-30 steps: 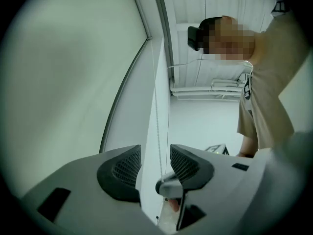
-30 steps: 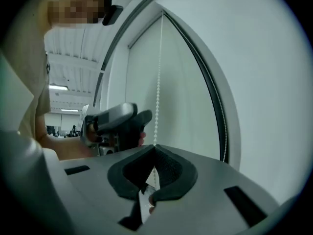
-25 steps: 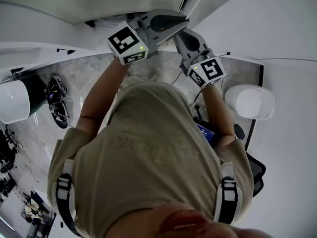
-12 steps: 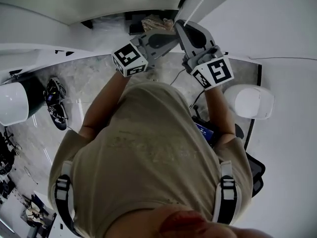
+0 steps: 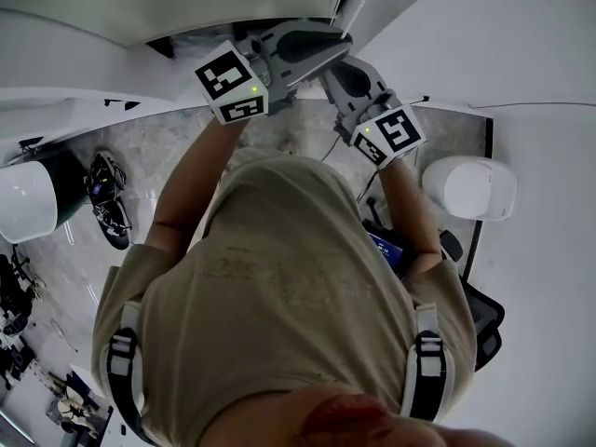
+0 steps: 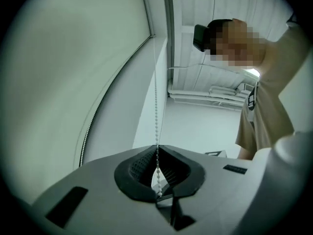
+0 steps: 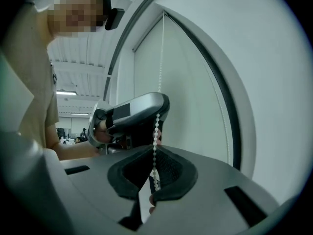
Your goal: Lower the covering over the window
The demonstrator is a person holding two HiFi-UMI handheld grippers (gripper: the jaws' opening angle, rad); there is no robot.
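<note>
Window blind, mid-pull: my left hand-held gripper point(image 6: 157, 148) and right hand-held gripper point(image 7: 155, 150) are both clamped shut on the thin white bead chain point(image 6: 156, 106). Their ribbed black pads pinch it, left above right, just beside the smooth, pale roller blind point(image 6: 73, 62).

Half a second ago, in the head view, our left gripper point(image 6: 157, 150) had dropped back toward our chest, while the right gripper point(image 7: 155, 150) reached up toward the window corner. Now they have traded back. The left has risen to the top of that view again and the right has come down below it, each much where it was a second ago. The right tongs have just been closing on the bead chain point(image 7: 157, 126). The left tongs have just been opening a shade, with the chain between them.
</note>
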